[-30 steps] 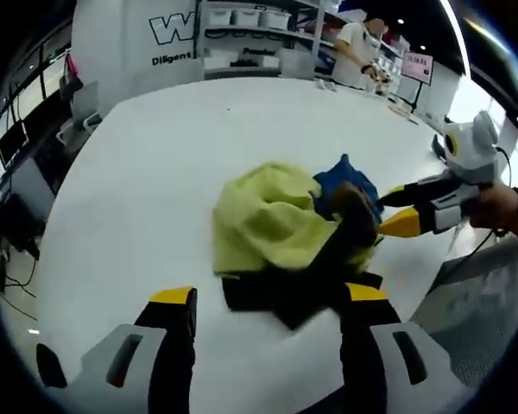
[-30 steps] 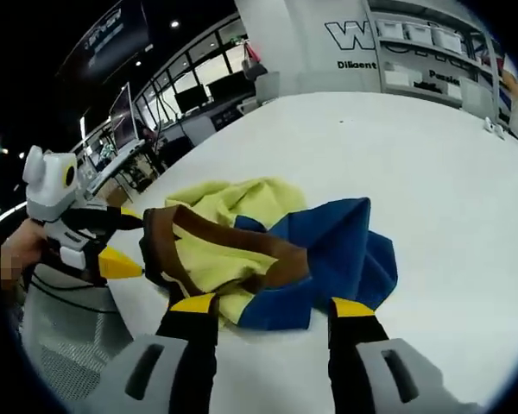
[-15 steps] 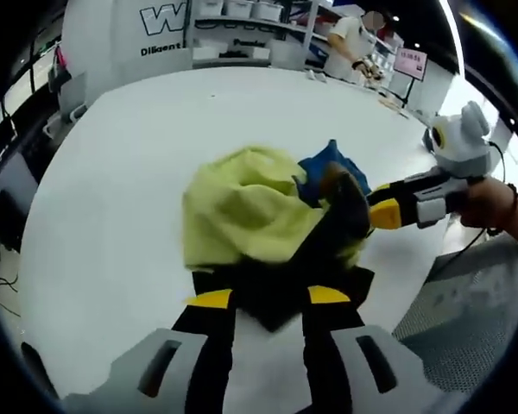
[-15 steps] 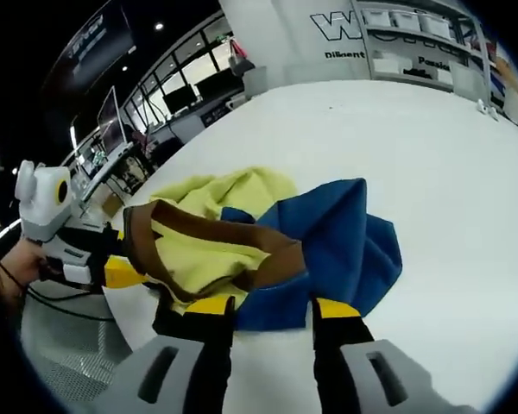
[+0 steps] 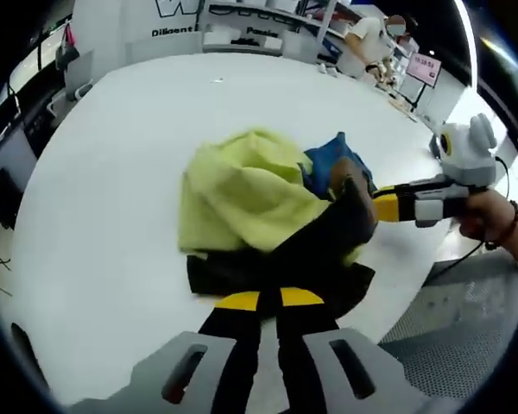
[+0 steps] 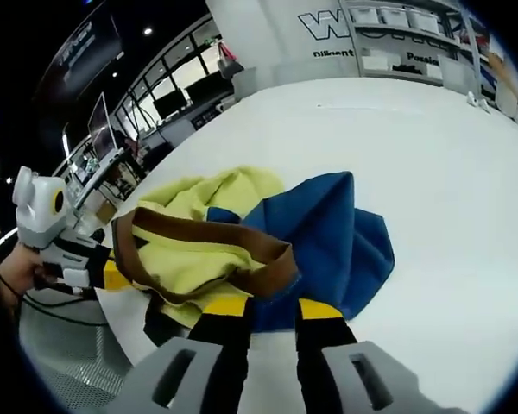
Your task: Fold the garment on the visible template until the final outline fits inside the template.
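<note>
Left gripper (image 5: 269,300) now pinching garment (image 5: 250,194) hem; right gripper (image 6: 273,308) likewise, formerly spread

A broad, smooth white table (image 5: 112,164) carried the work, its curved edge dropping off towards a grey mesh surface below. Directly on it lay one crumpled fabric garment (image 5: 259,207) in yellow-green, blue, brown and black, bunched in a heap near that edge, with bare tabletop stretching away behind it
</note>
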The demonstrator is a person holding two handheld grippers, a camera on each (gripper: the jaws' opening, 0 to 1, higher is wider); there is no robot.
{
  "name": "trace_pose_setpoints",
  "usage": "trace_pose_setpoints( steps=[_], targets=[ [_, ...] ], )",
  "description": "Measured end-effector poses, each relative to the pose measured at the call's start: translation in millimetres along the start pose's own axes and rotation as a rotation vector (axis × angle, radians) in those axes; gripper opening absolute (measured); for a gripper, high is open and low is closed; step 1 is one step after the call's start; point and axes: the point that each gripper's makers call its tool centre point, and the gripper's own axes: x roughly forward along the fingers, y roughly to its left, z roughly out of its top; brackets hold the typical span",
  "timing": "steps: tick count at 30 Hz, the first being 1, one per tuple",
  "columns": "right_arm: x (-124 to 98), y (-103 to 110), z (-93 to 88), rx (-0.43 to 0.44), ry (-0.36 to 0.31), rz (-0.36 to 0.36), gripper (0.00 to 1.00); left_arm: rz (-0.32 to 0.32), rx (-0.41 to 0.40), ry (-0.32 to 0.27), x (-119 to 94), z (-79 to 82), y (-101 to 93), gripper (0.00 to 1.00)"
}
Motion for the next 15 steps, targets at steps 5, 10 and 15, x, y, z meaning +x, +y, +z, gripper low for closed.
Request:
trace_pose_setpoints(
  steps=[5,10,15],
  targets=[
    [-6,6,3.9,0.031,-0.014,0.031,0.01,0.02,0.036,-0.028,-9,7.0,1.2,0.03],
    [-18,9,14.9,0.013,-0.047,0.033,0.0,0.041,-0.017,-0.052,-19,12.4,7.7,0.02],
    [-28,12,28.3,0.008,-0.09,0.029,0.0,0.056,-0.036,-0.076,-28,18.7,8.4,0.02]
  ],
)
